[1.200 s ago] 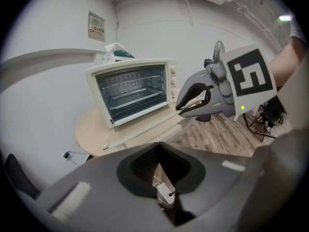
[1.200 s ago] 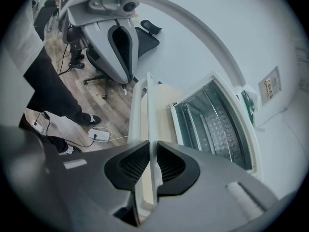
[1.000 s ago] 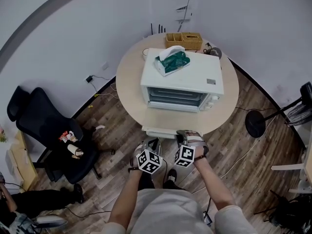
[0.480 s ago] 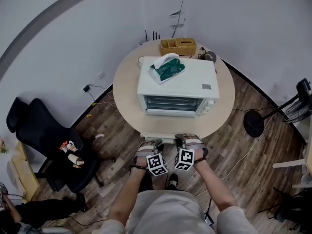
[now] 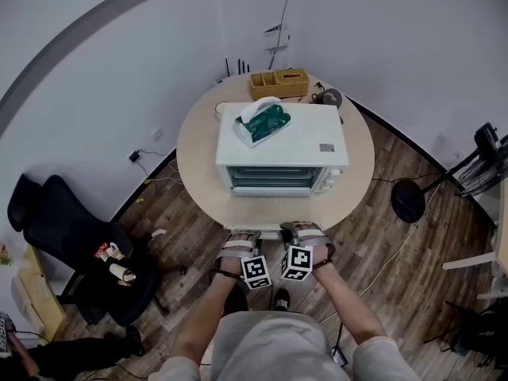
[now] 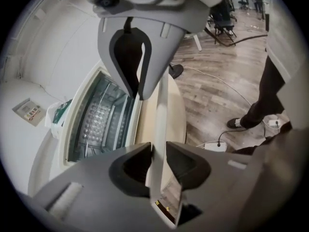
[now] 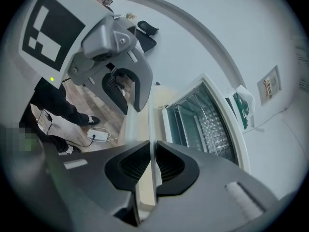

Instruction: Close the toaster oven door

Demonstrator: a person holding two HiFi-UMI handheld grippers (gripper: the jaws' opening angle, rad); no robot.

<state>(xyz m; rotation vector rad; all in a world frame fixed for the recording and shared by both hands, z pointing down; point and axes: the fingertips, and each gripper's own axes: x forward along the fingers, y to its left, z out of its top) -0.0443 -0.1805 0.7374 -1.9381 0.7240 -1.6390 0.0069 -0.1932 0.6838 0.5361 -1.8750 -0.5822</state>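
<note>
Door (image 5: pixel 266 213) of the toaster oven (image 5: pixel 279 137) hangs folded down flat over the near edge of the desk (image 5: pixel 195 145). The left claw (image 6: pixel 158 161), its jaws just opened wider, straddles the door's lip and seems to press it. The right claw (image 7: pixel 153 163) is clenched on the same lip. Lift both together in one even arc about the hinge, letting go before the jaws meet the oven's face.
</note>
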